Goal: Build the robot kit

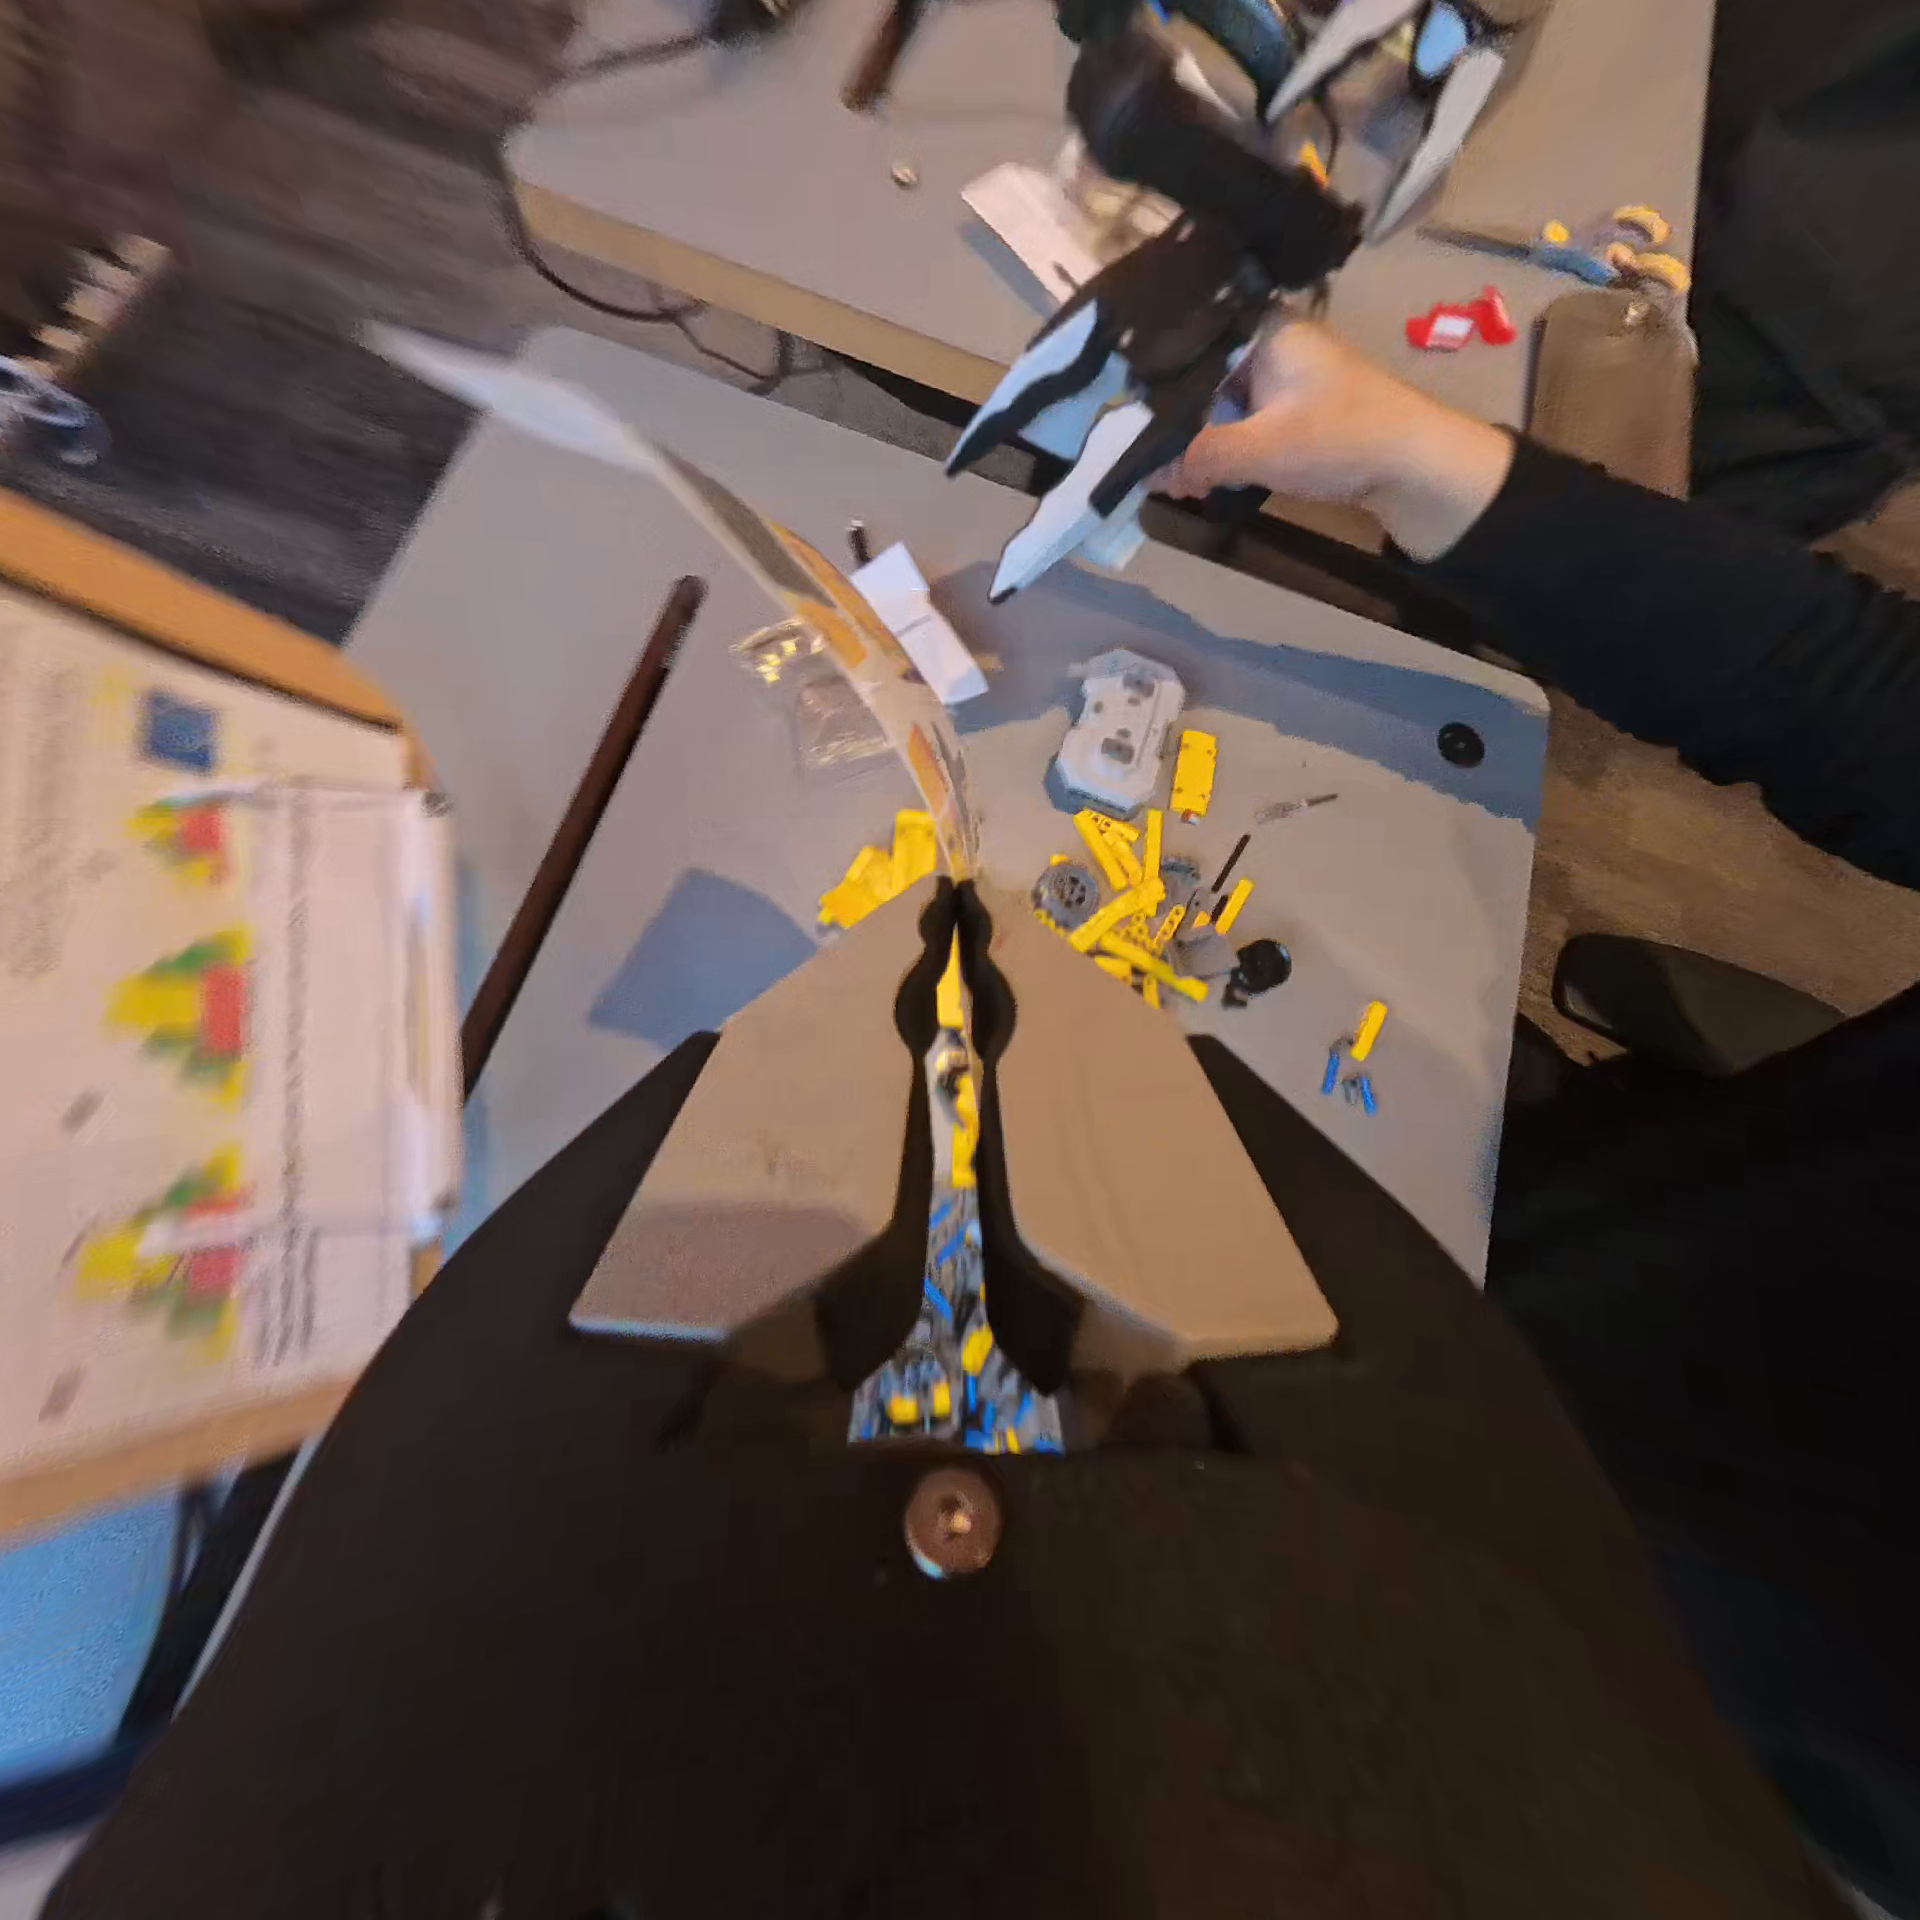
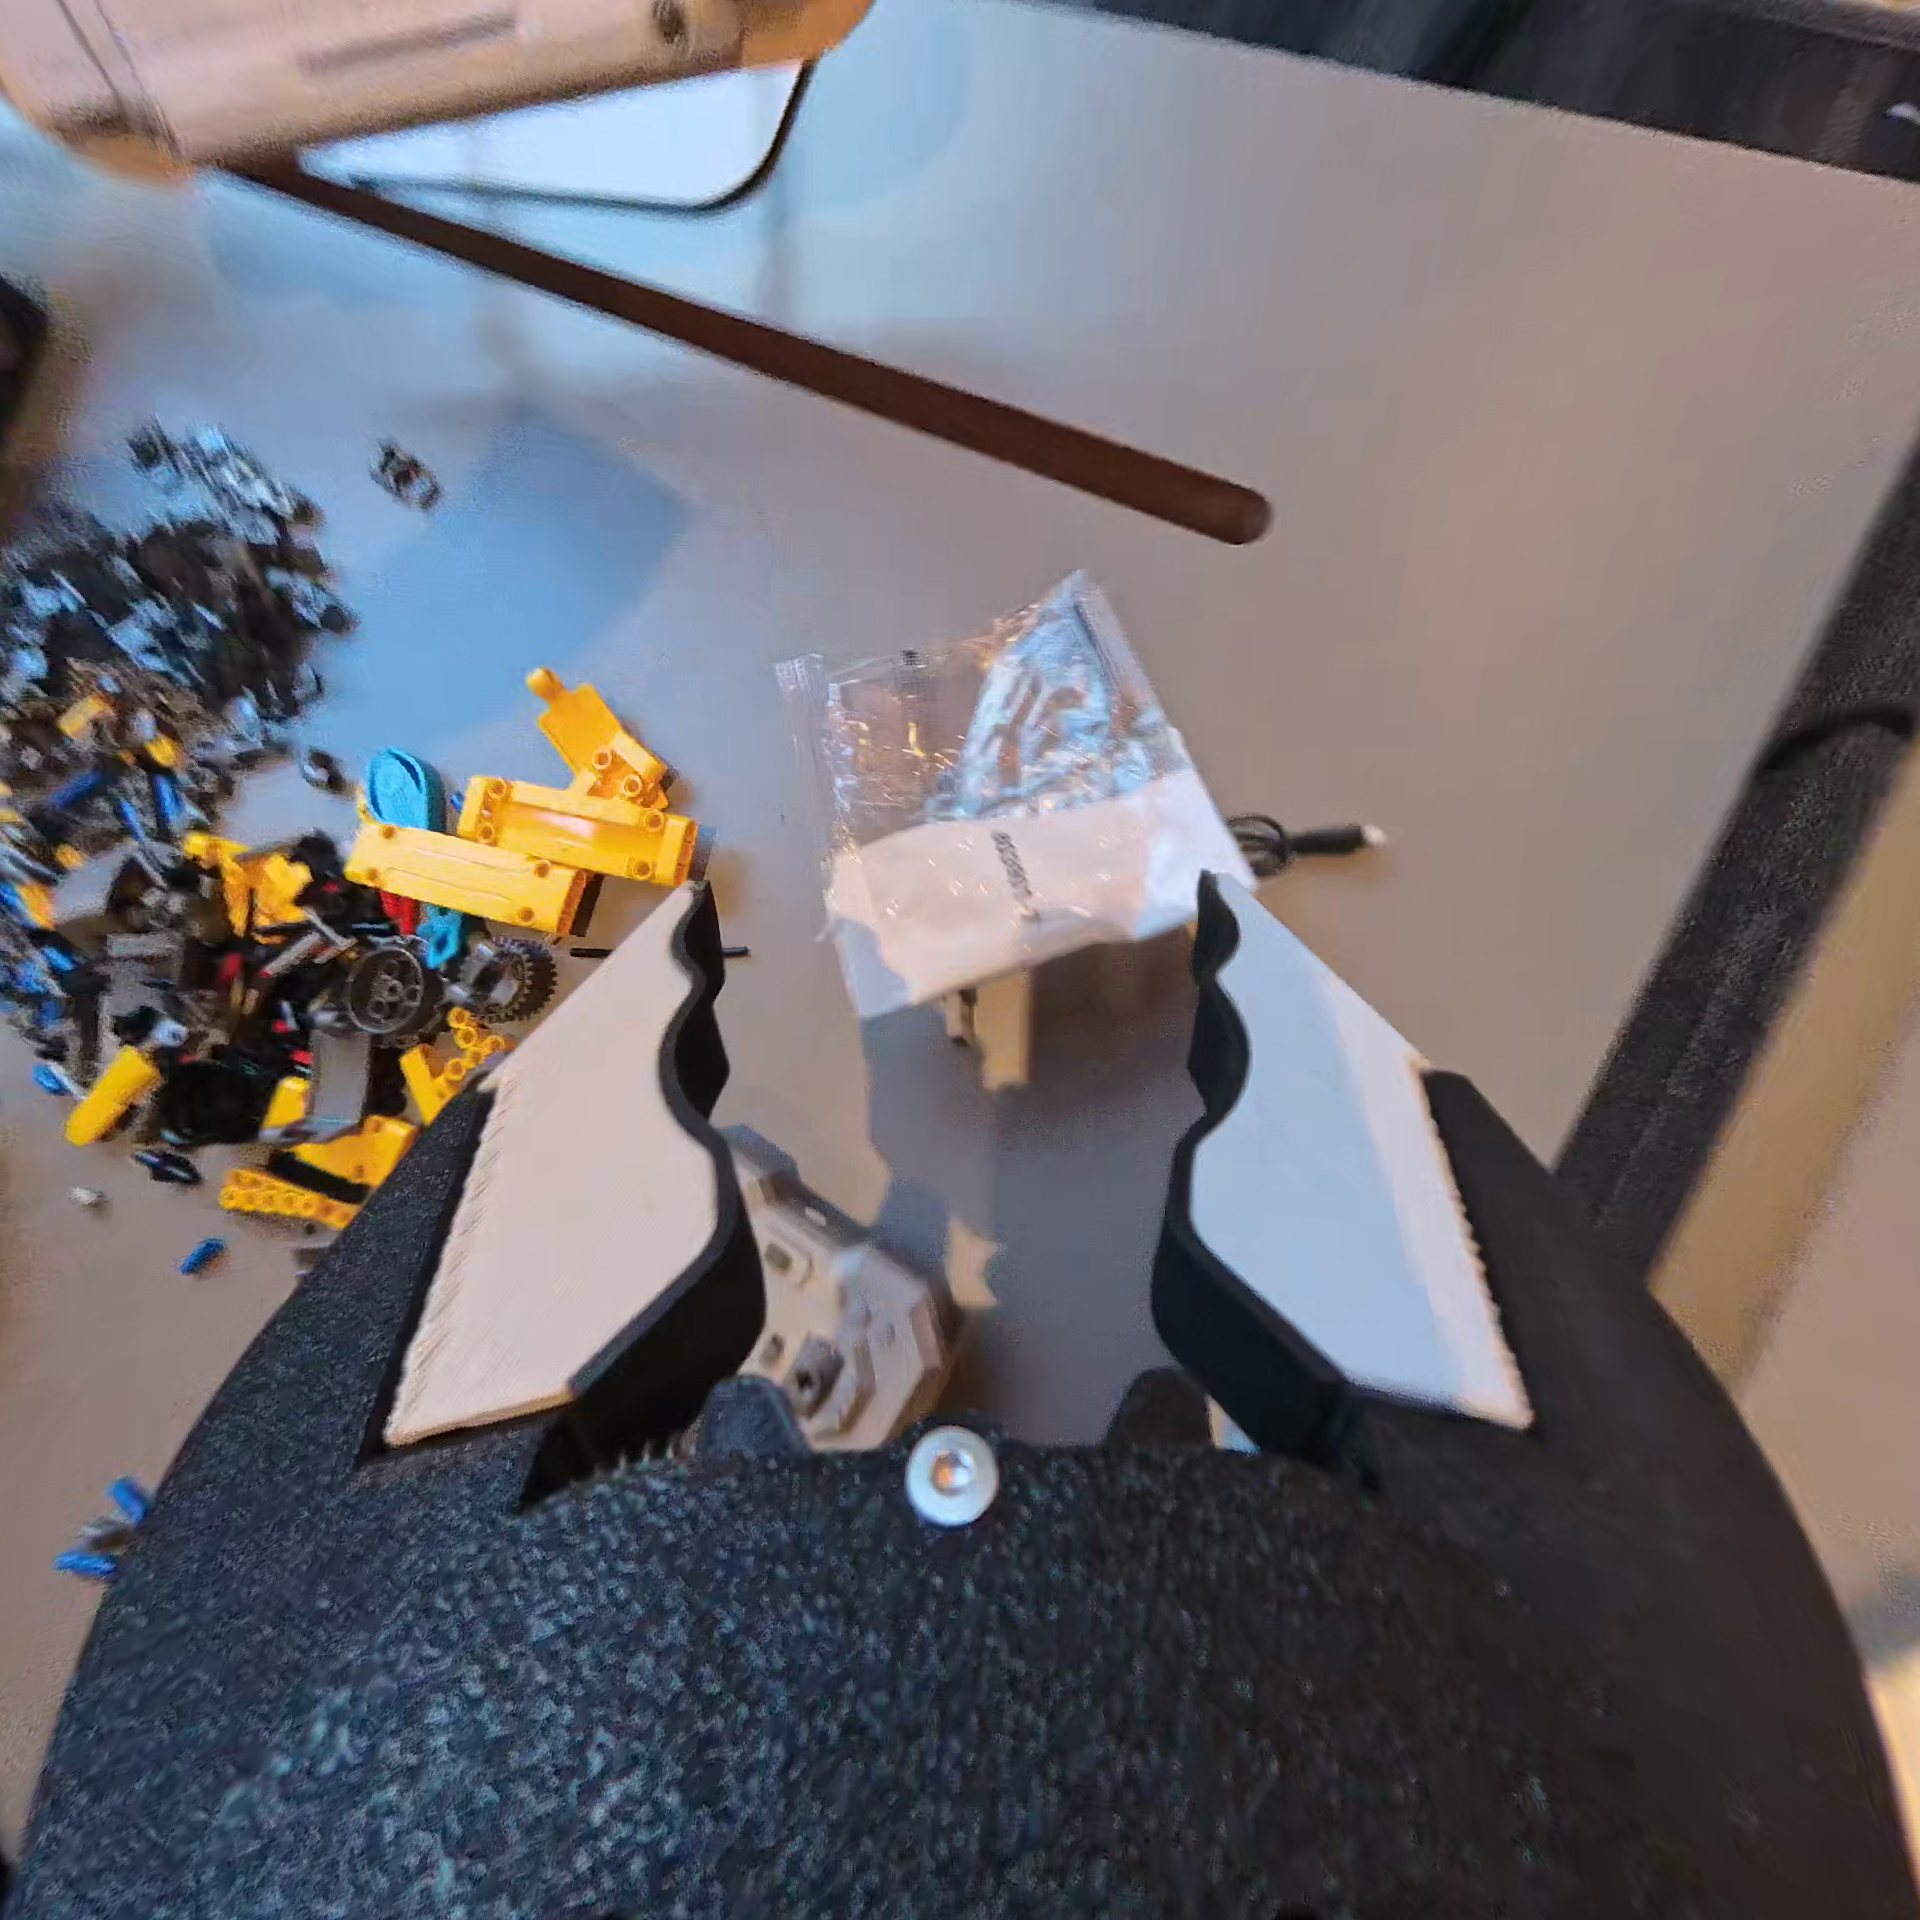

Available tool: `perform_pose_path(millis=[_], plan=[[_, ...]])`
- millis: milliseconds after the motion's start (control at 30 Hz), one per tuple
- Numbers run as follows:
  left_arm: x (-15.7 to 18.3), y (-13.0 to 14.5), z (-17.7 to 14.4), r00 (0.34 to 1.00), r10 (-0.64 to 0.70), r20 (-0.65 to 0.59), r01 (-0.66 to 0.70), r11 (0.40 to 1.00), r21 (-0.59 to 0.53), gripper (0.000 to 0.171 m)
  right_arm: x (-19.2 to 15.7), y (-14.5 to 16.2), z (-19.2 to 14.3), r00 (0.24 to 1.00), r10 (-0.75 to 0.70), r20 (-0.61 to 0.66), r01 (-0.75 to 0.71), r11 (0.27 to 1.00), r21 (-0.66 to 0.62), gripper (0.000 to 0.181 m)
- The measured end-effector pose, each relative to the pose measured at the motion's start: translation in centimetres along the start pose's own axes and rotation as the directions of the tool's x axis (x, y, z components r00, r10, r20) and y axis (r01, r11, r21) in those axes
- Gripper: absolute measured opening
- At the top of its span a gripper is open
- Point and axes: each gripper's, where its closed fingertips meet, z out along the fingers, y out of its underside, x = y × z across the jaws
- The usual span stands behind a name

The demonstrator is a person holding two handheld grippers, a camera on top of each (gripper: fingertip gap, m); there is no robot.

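My left gripper [image 1: 956, 888] is shut on the lower edge of a thin printed booklet [image 1: 790, 582], which curves up and away to the left, seen edge-on. It hangs above a pile of yellow and grey building pieces [image 1: 1132, 914] on the grey table [image 1: 582, 623]. My right gripper [image 2: 951, 904] is open and empty, held over the table just short of a clear plastic bag [image 2: 997, 790]. A grey block part [image 2: 852, 1309] lies under its left finger. The right gripper also shows in the left wrist view [image 1: 977, 530], held by a hand [image 1: 1340, 436].
A dark rod [image 2: 831, 374] lies across the table. Yellow beams [image 2: 520, 842] and a heap of small dark parts [image 2: 156, 623] lie left of my right gripper. A cardboard box with printed sheets [image 1: 208, 987] stands at the left. A black cable end [image 2: 1309, 836] lies beside the bag. Tip to tip, the grippers are about 35 centimeters apart.
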Motion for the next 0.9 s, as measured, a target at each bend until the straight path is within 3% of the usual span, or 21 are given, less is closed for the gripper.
perform_pose_path(millis=[100,167,267,300,333,400,500,600,700,800,900], plan=[[1.2,4.9,-7.8,0.992,-0.033,0.122,0.025,0.997,0.069,0.0,-2.0,0.1,4.8,0.983,-0.182,-0.006,0.179,0.974,-0.141,0.09],[2.3,9.0,-11.3,0.981,-0.078,0.176,0.062,0.994,0.094,0.0,-1.9,1.2,7.6,0.943,-0.33,-0.035,0.306,0.904,-0.298,0.084],[3.7,14.7,-15.4,0.958,-0.139,0.249,0.11,0.986,0.129,0.0,-0.7,3.0,10.1,0.897,-0.436,-0.07,0.351,0.801,-0.486,0.039],[4.1,16.4,-16.6,0.95,-0.153,0.274,0.118,0.983,0.138,0.0,-0.6,3.3,10.3,0.894,-0.442,-0.075,0.344,0.783,-0.518,0.013],[4.5,18.1,-17.7,0.941,-0.166,0.295,0.126,0.981,0.148,0.0,-0.5,3.4,10.2,0.889,-0.45,-0.087,0.34,0.775,-0.533,0.0],[5.3,21.4,-19.9,0.921,-0.189,0.339,0.14,0.976,0.165,0.0,-0.7,2.0,9.4,0.881,-0.453,-0.135,0.328,0.792,-0.515,0.0],[6.4,26.5,-22.8,0.887,-0.225,0.402,0.159,0.969,0.191,0.0,-4.6,-3.5,6.1,0.889,-0.419,-0.183,0.337,0.87,-0.359,0.0],[7.1,31.5,-25.2,0.864,-0.289,0.412,0.203,0.949,0.24,0.0,-14.5,-11.7,2.3,0.87,-0.471,-0.145,0.456,0.881,-0.125,0.0],[7.9,35.0,-27.6,0.857,-0.345,0.383,0.229,0.92,0.318,0.0,-28.8,-17.7,1.4,0.801,-0.598,-0.018,0.598,0.799,0.065,0.0],[9.5,37.3,-29.5,0.856,-0.347,0.384,0.21,0.911,0.355,0.0,-44.1,-19.0,4.8,0.671,-0.715,0.194,0.694,0.699,0.175,0.0],[10.8,38.1,-31.8,0.851,-0.35,0.392,0.183,0.897,0.403,0.0,-54.7,-16.9,12.6,0.541,-0.782,0.311,0.781,0.604,0.161,0.0]])
